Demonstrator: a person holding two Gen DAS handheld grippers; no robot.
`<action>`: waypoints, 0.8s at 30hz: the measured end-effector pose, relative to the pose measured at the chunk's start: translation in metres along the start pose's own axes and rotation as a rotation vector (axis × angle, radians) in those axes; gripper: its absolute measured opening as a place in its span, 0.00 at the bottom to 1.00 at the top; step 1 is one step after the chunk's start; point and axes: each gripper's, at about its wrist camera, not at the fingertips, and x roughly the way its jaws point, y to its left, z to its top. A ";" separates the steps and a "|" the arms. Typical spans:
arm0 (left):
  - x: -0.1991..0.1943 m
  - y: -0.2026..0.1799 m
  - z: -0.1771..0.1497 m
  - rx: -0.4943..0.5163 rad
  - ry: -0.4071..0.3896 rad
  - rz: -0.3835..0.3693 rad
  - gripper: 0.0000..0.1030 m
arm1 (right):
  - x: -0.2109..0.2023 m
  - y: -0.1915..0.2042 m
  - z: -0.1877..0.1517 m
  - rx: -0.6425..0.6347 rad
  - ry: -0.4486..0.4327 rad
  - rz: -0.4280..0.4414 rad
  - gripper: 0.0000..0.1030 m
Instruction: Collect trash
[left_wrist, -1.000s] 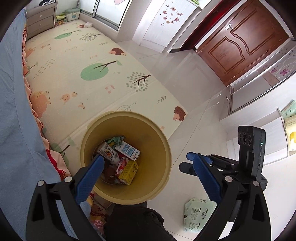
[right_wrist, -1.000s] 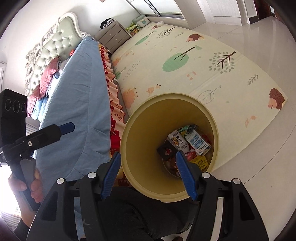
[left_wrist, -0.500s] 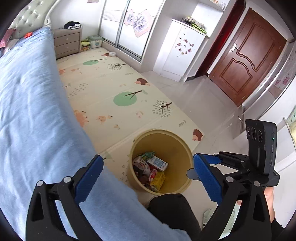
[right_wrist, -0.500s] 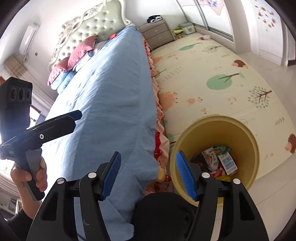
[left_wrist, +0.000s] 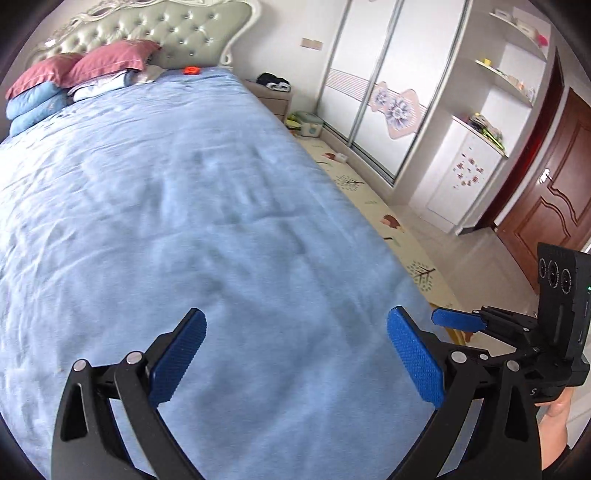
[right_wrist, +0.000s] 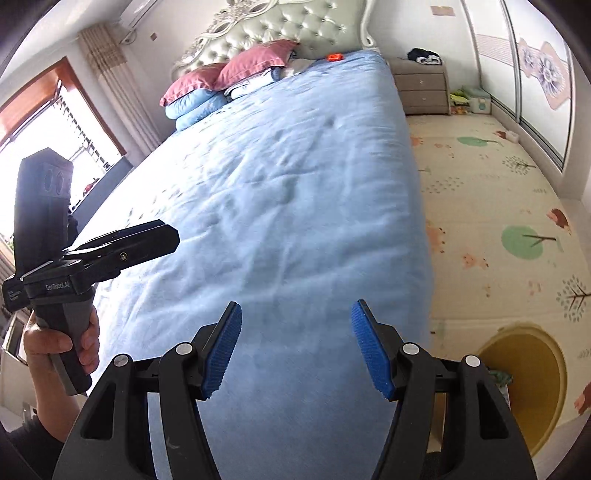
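Observation:
My left gripper (left_wrist: 295, 314) hangs open over the blue bedsheet (left_wrist: 184, 221) with nothing between its blue pads. My right gripper (right_wrist: 295, 308) is open too and empty, above the near part of the bed (right_wrist: 295, 184). A small orange-red object (left_wrist: 192, 70) lies far up the sheet by the headboard, and the right wrist view shows this orange-red object (right_wrist: 335, 57) too. The yellow trash bin (right_wrist: 532, 369) stands on the floor at the bed's right side, low in the right wrist view, with a bit of packaging showing inside. Each view shows the other gripper, hand-held: right gripper (left_wrist: 443, 319), left gripper (right_wrist: 166, 236).
Red and blue pillows (right_wrist: 229, 77) are stacked at the tufted headboard (left_wrist: 147, 40). A patterned play mat (right_wrist: 498, 203) covers the floor right of the bed. A nightstand (right_wrist: 421, 85), a sliding wardrobe (left_wrist: 388, 103) and a brown door (left_wrist: 554, 203) lie beyond.
Both grippers rose and swung from above the bin to over the bed. The bin has left the left wrist view and slid to the lower right corner of the right wrist view. Jaws unchanged.

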 end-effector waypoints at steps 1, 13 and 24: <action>-0.005 0.013 0.001 -0.020 -0.016 0.022 0.95 | 0.008 0.012 0.006 -0.018 -0.005 0.005 0.59; -0.032 0.117 0.020 -0.128 -0.206 0.269 0.95 | 0.077 0.093 0.069 -0.175 -0.135 -0.054 0.59; -0.021 0.148 0.021 -0.155 -0.316 0.263 0.96 | 0.105 0.102 0.089 -0.253 -0.249 -0.071 0.60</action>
